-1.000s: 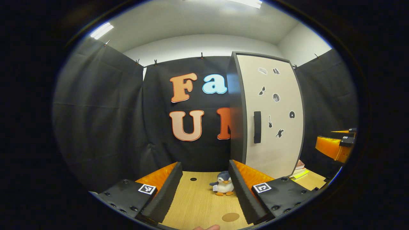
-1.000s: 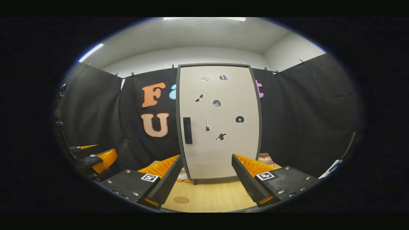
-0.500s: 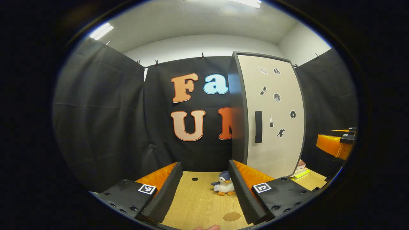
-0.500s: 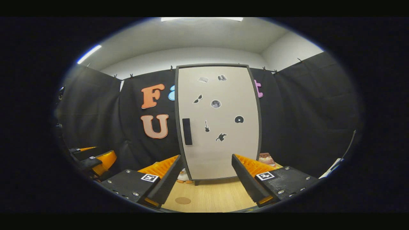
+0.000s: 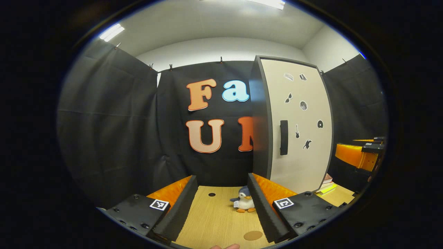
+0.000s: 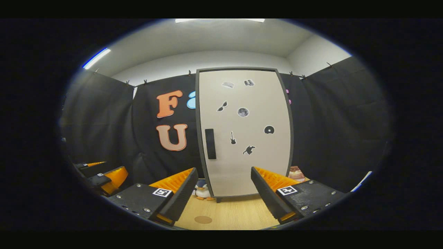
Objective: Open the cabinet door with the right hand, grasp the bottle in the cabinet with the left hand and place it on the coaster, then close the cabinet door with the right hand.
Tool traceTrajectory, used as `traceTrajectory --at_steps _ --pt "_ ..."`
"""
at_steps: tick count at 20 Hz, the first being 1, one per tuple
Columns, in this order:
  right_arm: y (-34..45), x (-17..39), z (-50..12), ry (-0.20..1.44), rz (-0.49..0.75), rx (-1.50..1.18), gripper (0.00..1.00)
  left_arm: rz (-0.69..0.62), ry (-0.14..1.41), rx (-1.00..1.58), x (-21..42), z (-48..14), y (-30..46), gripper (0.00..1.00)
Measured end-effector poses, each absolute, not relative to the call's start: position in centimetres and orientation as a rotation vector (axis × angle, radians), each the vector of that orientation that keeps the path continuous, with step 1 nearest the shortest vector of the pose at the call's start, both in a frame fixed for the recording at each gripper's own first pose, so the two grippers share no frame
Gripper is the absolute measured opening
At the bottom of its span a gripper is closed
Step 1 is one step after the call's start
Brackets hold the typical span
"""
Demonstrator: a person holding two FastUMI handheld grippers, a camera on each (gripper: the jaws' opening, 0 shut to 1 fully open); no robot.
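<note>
Right gripper view: cabinet [image 6: 244,131] stands upright on the wooden table [image 6: 235,214], door [image 6: 256,162] flush in its dark frame, so whatever is inside is hidden and the bottle can't be located. Black vertical handle [image 6: 210,144] sits on the door's left edge, apart from both grippers. Small dark stickers [image 6: 243,112] are scattered on the door; too small to make out in detail.

Right gripper [image 6: 221,186] has its fingers spread wide, nothing between them, aimed at the lower part of the door. Round brown coaster [image 6: 203,219] lies bare on the table near its left finger. A plush penguin [image 6: 201,191] peeks out between that finger and the cabinet's lower-left corner, mostly covered. Something brown and white [image 6: 296,173] sits beyond the cabinet's right side, partly cut off by the right finger; can't identify it. The other gripper's orange and black body [image 6: 104,174] shows at far left.

In the left gripper view, left gripper [image 5: 221,202] is also released, holding nothing. Penguin [image 5: 245,202] stands on the table [image 5: 214,221] just beside its right finger, coaster [image 5: 253,235] nearer the camera, partly clipped by that finger. Cabinet [image 5: 294,124] is seen from an angle, dark side panel facing, handle [image 5: 283,137] visible. A stack of books [image 5: 325,185] shows at the cabinet's right foot, edges only. A fingertip [image 5: 225,246] is cut off at the bottom edge. The right gripper's orange body [image 5: 358,155] sits at far right.
</note>
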State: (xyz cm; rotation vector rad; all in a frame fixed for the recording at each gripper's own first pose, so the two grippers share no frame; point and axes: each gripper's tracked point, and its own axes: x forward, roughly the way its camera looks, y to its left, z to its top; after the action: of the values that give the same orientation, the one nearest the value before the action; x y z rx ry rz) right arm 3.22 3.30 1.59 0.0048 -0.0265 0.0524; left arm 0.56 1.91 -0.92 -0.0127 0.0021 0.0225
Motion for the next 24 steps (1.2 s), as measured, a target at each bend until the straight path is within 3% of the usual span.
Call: traceTrajectory --at_steps 24 --pt "9.0 24.1 3.1 -0.030 0.046 -0.028 0.95 0.033 0.029 0.023 9.5 -4.2 8.0 0.95"
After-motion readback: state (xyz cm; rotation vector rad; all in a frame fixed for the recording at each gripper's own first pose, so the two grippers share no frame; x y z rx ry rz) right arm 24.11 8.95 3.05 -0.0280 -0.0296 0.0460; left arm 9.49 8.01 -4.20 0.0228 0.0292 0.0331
